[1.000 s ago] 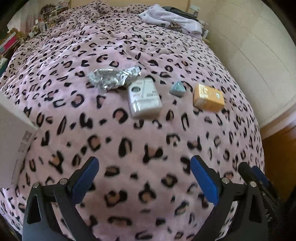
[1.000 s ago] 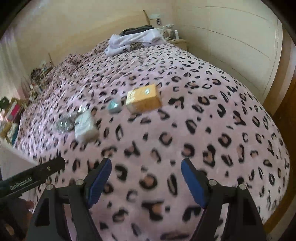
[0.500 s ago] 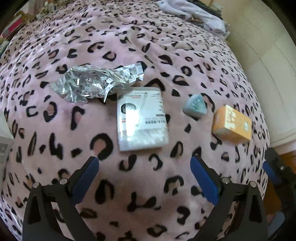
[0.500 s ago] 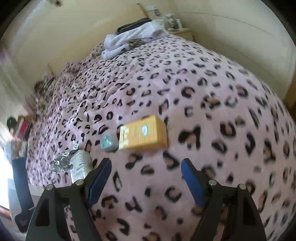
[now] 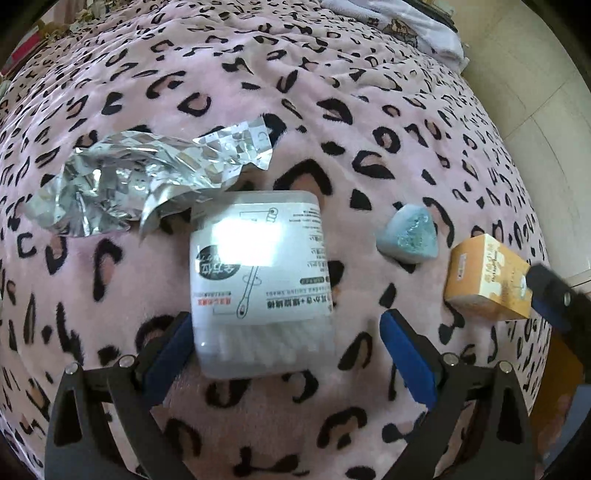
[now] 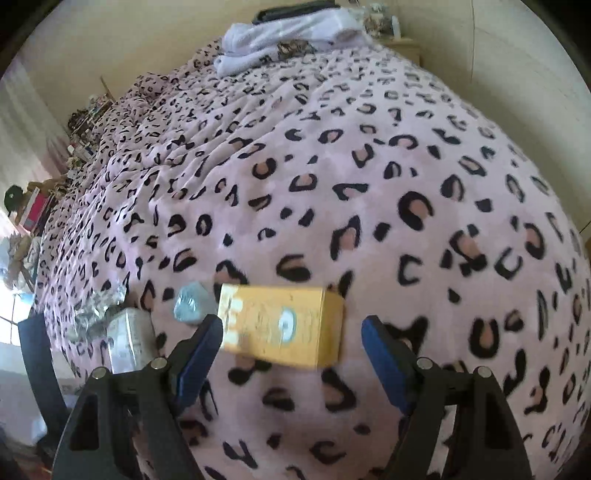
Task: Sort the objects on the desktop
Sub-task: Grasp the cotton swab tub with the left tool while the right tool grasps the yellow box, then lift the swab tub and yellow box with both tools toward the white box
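On a pink leopard-print blanket lie a crumpled silver foil wrapper, a clear box of cotton swabs, a small blue-grey lump and an orange box. My left gripper is open, its jaws on either side of the swab box's near end. My right gripper is open around the orange box, which sits between its jaws. The blue-grey lump, swab box and foil show left of it. A right fingertip shows beside the orange box.
Folded white clothes lie at the far end of the bed. A cream wall panel runs along the right side. Cluttered shelves stand beyond the far left edge. The blanket's edge drops off at the right.
Both grippers have moved forward and down. The left one has closed in on the swab box, the right one on the orange box. Both jaws stay open.
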Available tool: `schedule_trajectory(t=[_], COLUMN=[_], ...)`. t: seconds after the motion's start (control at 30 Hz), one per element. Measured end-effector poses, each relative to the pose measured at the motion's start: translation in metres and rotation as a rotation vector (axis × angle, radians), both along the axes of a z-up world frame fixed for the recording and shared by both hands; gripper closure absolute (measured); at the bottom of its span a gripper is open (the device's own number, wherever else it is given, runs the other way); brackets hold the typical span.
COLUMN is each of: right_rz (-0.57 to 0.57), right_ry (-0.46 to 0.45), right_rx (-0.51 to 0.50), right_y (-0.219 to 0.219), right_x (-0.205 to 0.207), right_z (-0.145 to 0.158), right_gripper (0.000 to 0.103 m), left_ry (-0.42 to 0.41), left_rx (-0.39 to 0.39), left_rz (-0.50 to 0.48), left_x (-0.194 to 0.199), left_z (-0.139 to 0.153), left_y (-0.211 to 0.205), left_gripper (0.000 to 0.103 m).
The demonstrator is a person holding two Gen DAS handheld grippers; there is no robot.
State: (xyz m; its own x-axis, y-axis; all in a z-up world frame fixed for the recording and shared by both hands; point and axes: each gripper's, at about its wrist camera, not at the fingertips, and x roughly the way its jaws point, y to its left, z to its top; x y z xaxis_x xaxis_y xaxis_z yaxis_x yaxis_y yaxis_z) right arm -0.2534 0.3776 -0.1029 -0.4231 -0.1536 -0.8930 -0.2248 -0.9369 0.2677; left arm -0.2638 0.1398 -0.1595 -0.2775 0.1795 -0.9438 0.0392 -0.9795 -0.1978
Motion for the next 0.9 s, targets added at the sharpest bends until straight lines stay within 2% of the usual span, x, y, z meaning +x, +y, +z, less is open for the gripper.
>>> schedule_trajectory(t=[0.13, 0.3, 0.37, 0.47, 0.53, 0.6, 0.7, 0.9], right_rz=[-0.006, -0.001, 0.002, -0.019, -0.018, 0.000, 0.012, 0.022], right_ry=[-0.051, -0.050, -0.030, 0.022, 0.048, 0.066, 0.078, 0.091], right_rx=[-0.050, -0.223, -0.263, -0.273, -0.272, -0.290, -0.290, -0.247], right_y=[0.007, 0.008, 0.005, 0.001, -0.003, -0.009, -0.019, -0.033], right_x=[-0.011, -0.013, -0.013, -0.009, -0.007, -0.004, -0.002, 0.001], right_z=[-0.022, -0.045, -0.050, -0.051, -0.051, -0.050, -0.047, -0.040], right_gripper=[0.023, 0.023, 0.023, 0.023, 0.029, 0.047, 0.053, 0.056], left_ry=[0.002, 0.020, 0.027, 0.040, 0.049, 0.055, 0.061, 0.083], left_rx=[0.003, -0.012, -0.015, 0.003, 0.010, 0.013, 0.019, 0.036], left_rz=[-0.010, -0.037, -0.042, -0.036, -0.031, -0.016, 0.007, 0.016], left_x=[-0.003, -0.007, -0.007, -0.006, -0.004, -0.003, -0.002, 0.006], left_z=[-0.006, -0.010, -0.010, -0.010, -0.008, -0.007, -0.005, -0.001], left_y=[0.002, 0.010, 0.011, 0.007, 0.004, -0.001, -0.008, -0.016], left_gripper=[0.003, 0.003, 0.004, 0.004, 0.009, 0.021, 0.037, 0.037])
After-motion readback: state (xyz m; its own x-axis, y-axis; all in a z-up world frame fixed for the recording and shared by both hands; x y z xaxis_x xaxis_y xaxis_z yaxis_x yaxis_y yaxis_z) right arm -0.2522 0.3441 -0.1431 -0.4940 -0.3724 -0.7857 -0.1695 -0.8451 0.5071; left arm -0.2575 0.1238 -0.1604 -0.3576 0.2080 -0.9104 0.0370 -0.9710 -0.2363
